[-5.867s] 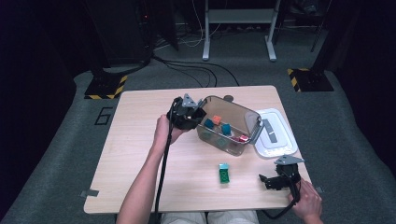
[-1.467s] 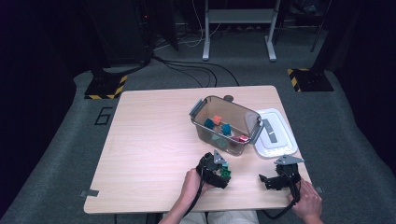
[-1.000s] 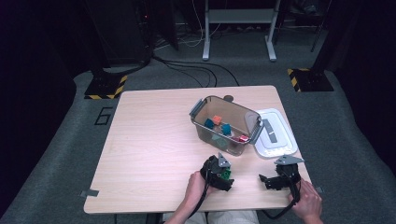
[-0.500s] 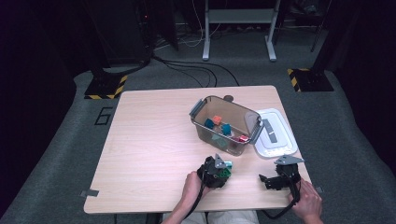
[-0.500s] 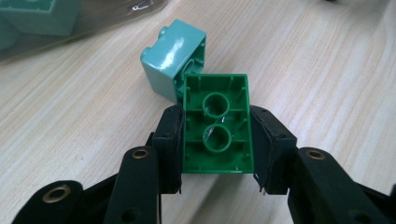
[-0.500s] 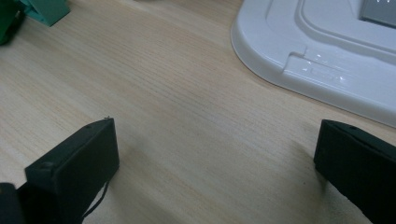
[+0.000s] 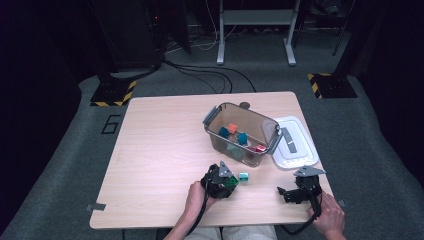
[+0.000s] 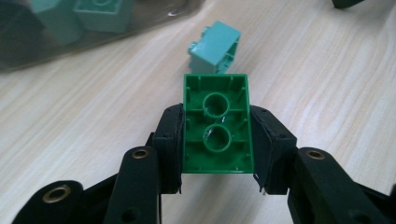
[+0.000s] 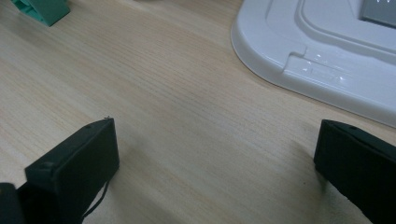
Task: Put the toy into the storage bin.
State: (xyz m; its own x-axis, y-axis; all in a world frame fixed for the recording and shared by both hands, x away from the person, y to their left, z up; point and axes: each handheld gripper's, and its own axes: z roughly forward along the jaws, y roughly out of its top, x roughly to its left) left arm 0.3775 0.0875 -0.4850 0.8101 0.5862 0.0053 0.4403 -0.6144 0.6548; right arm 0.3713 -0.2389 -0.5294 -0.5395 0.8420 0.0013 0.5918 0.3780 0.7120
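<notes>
My left claw [image 8: 216, 154] is clamped on a green plastic building brick [image 8: 216, 126], one jaw against each long side, its hollow underside with two round tubes facing the camera. I see the brick raised a little off the pale wooden desk [image 7: 160, 150], near the front edge and left of centre. Just beyond it a small teal plastic brick [image 8: 215, 46] lies on the desk, apart from the green one. Farther off stands the clear plastic bin [image 7: 241, 134] with several coloured bricks inside. My right claw [image 9: 215, 163] rests low over the desk at the near right, jaws spread wide with bare wood between them. The white plastic lid [image 9: 327, 56] lies just beyond it, right of the bin.
</notes>
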